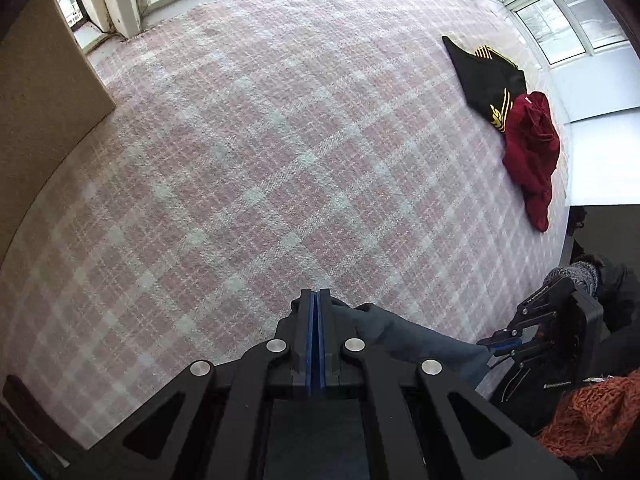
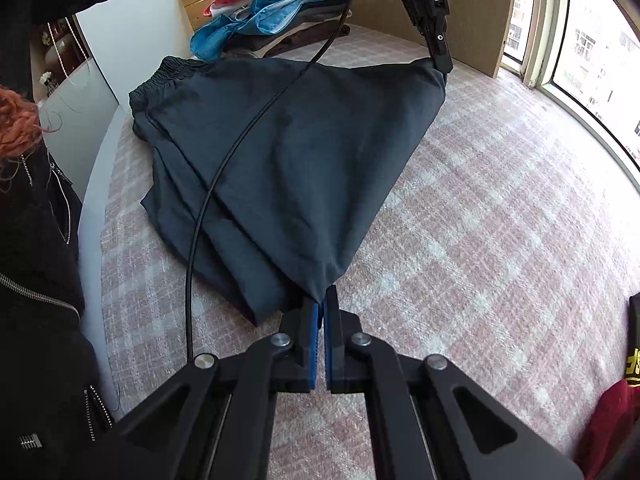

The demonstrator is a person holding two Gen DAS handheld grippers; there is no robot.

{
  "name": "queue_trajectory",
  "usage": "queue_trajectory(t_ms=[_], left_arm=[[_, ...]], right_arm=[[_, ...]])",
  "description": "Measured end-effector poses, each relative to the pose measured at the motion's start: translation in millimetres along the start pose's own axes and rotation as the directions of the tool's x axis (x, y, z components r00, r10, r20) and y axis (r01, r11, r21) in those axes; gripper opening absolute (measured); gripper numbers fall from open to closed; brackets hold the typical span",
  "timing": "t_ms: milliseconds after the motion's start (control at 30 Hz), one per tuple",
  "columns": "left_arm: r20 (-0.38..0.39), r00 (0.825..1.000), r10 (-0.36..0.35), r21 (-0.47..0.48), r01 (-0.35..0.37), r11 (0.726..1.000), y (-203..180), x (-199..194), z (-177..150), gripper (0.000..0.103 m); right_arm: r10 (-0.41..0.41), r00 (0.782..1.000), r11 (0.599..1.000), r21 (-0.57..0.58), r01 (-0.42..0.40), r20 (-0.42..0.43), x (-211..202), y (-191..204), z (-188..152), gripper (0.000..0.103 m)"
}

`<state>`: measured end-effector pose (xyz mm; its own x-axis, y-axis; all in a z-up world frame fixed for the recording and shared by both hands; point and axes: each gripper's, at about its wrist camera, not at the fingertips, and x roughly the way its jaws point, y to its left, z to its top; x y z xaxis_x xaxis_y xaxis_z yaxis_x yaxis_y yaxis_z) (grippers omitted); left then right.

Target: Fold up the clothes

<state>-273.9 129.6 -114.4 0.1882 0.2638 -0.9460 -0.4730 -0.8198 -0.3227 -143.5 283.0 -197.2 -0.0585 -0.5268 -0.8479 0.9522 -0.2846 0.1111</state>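
Note:
Dark blue-grey pants point(image 2: 280, 168) lie on the pink plaid bed cover point(image 2: 500, 220), elastic waistband at the far left. My right gripper point(image 2: 321, 300) is shut on one lifted corner of the pants. My left gripper point(image 2: 442, 65) is shut on the other lifted corner, so the edge hangs stretched between them. In the left wrist view my left gripper point(image 1: 318, 294) is shut with the pants fabric point(image 1: 420, 340) trailing right to the right gripper point(image 1: 502, 346).
A black garment with yellow stripes point(image 1: 486, 76) and a dark red garment point(image 1: 532, 152) lie at the bed's right edge. A stack of folded clothes point(image 2: 264, 12) sits at the headboard. A black cable point(image 2: 224, 160) hangs across the pants. Windows surround the bed.

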Motion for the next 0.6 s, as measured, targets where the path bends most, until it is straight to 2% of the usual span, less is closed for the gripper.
queue_trajectory(t_ms=[33,100,133,167,200,233,267,300,333,433,533,567,600], left_arm=[[-0.01,1.0,-0.009,-0.008,0.009,1.0,0,2,0,0.001],[-0.03,0.999,-0.028,-0.025,0.028,0.999,0,7,0,0.016],[-0.04,0.998,-0.038,-0.034,0.037,0.999,0,9,0,0.037],[-0.049,0.998,-0.025,-0.02,0.024,1.0,-3,13,1,0.047],[-0.057,0.998,-0.008,-0.009,0.007,1.0,-7,19,2,0.046],[-0.064,0.998,0.01,0.0,-0.01,1.0,-11,25,3,0.04],[-0.055,0.998,0.016,-0.002,-0.016,1.0,-11,27,5,0.012],[-0.043,0.999,0.022,-0.007,-0.022,1.0,-11,29,7,0.002],[-0.032,0.999,0.027,-0.011,-0.028,1.0,-11,30,8,0.001],[-0.011,1.0,0.021,-0.034,-0.021,0.999,-4,26,9,0.002],[0.012,0.999,0.046,-0.064,-0.045,0.997,0,14,3,0.007],[0.024,0.998,0.055,-0.071,-0.054,0.996,1,8,0,0.018],[0.042,0.997,0.066,-0.059,-0.063,0.996,-5,0,-6,0.024]], right_arm=[[0.0,1.0,1.0,-0.004,0.0,-0.005,1,0,1,0.002],[-0.011,1.0,1.0,-0.028,0.01,-0.009,2,3,2,0.002],[-0.014,1.0,0.999,-0.037,0.014,-0.01,2,4,3,0.002],[-0.015,1.0,0.999,-0.04,0.015,-0.01,2,4,3,0.002],[-0.016,1.0,0.999,-0.04,0.015,-0.007,1,4,3,0.002],[-0.016,1.0,0.999,-0.04,0.016,-0.002,1,4,3,0.002],[-0.011,1.0,0.999,-0.034,0.011,0.008,-2,5,1,0.002],[-0.002,1.0,1.0,-0.024,0.003,0.021,-4,5,-1,0.002],[0.007,0.999,1.0,-0.015,-0.006,0.034,-7,5,-4,0.002],[0.025,1.0,0.999,0.033,-0.024,-0.013,4,2,-14,0.001],[0.071,0.997,0.992,0.105,-0.073,0.029,-4,-7,-12,0.001],[0.081,0.996,0.989,0.119,-0.085,0.043,-7,-9,-12,0.001],[0.089,0.995,0.987,0.126,-0.095,0.054,-11,-10,-11,0.001]])
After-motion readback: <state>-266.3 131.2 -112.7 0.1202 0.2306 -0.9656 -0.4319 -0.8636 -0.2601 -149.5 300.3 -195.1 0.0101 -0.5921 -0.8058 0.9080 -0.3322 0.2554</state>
